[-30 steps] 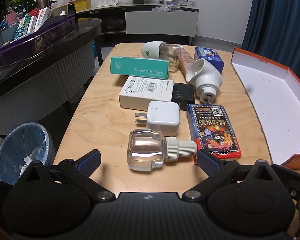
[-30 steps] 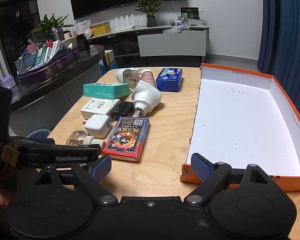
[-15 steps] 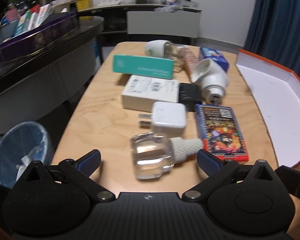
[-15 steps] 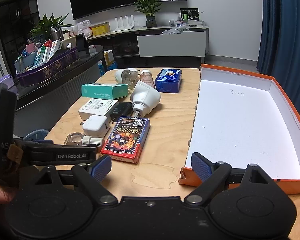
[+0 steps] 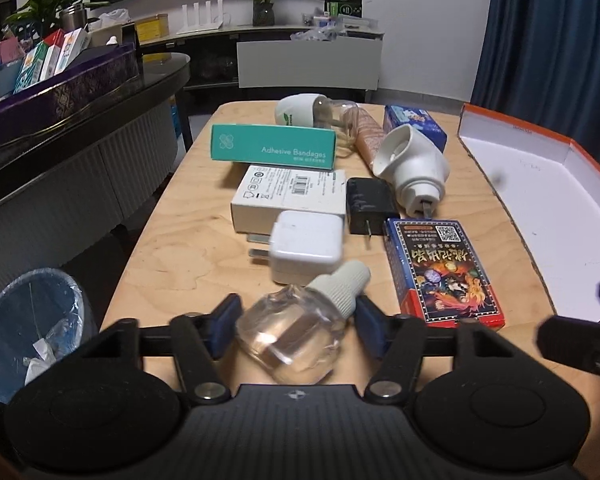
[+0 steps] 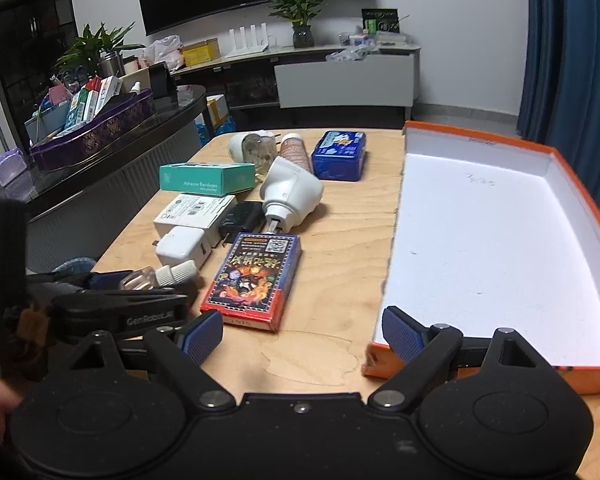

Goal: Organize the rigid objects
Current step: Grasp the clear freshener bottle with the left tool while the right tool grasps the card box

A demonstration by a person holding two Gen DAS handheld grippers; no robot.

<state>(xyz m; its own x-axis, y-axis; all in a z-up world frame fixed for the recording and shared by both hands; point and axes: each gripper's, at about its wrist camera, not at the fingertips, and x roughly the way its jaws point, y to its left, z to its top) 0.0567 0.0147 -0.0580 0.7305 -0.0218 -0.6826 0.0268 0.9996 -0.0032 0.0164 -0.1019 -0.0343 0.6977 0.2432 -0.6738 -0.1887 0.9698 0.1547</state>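
**Wooden table, left gripper on the little clear bottle**

Wooden table (image 5: 172, 240) is covered in small stuff, with a dim living room behind it. The clear refill bottle (image 5: 296, 328) with the ribbed white cap lies at the near edge, right between the blue pads of the left gripper (image 5: 296, 326). Its jaws have just been closing and the pads look pressed against the glass on both sides, cap poking out forward and to the right. Just beyond the cap sits a white charger plug (image 5: 306, 248), touching or nearly so. Right of the bottle is a card box (image 5: 440, 268), and past the plug a white carton (image 5: 288, 196) beside a black adapter (image 5: 370, 204). Further back there's a teal bandage box (image 5: 274, 148) and a white plug-in diffuser (image 5: 414, 164). The right gripper (image 6: 302, 338) hangs spread wide with nothing in it, its right finger over the near corner of the orange-rimmed tray (image 6: 500, 240), which takes up the right side of the table.
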